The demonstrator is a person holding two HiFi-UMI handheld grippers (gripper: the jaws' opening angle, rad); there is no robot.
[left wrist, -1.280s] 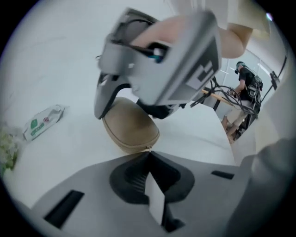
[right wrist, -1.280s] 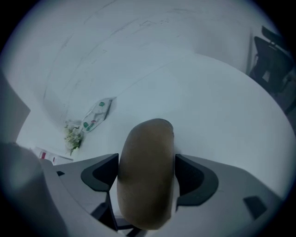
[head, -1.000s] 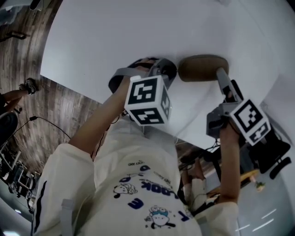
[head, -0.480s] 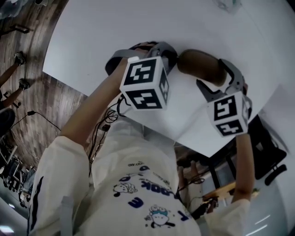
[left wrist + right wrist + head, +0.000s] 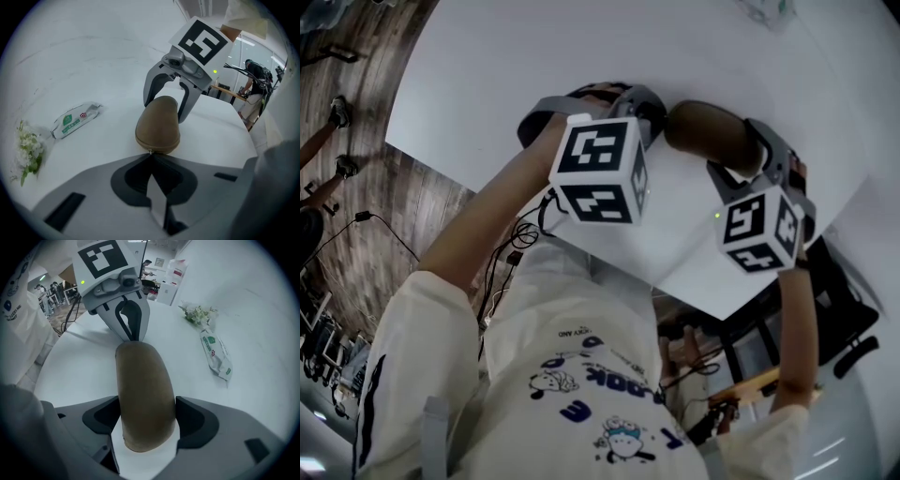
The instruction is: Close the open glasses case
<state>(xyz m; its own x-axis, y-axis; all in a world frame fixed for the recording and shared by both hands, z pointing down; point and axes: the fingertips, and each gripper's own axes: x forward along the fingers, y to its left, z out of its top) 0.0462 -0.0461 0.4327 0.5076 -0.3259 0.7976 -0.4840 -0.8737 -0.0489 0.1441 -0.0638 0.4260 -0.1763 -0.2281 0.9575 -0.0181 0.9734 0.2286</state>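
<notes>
A brown oval glasses case (image 5: pixel 712 136) lies on the white table (image 5: pixel 534 66). In the left gripper view the case (image 5: pixel 158 124) points away from my left gripper (image 5: pixel 151 157), whose jaws are shut with their tips on the small metal zipper pull (image 5: pixel 150 151) at the near end. My right gripper (image 5: pixel 145 427) straddles the other end of the case (image 5: pixel 143 394) from above, with a jaw pressed against each side. Each gripper shows in the other's view: the right gripper (image 5: pixel 166 101), the left gripper (image 5: pixel 129 336). The case looks closed along its seam.
A green-and-white wipes packet (image 5: pixel 75 120) and a small sprig of white flowers (image 5: pixel 29 147) lie on the table beyond the case. The table's near edge (image 5: pixel 609 258) runs just under my hands, with wooden floor (image 5: pixel 356 234) and cables below.
My right gripper has rolled over and dropped onto the case's right end, which it now straddles. The left gripper slid a little along the table, then stayed still.
</notes>
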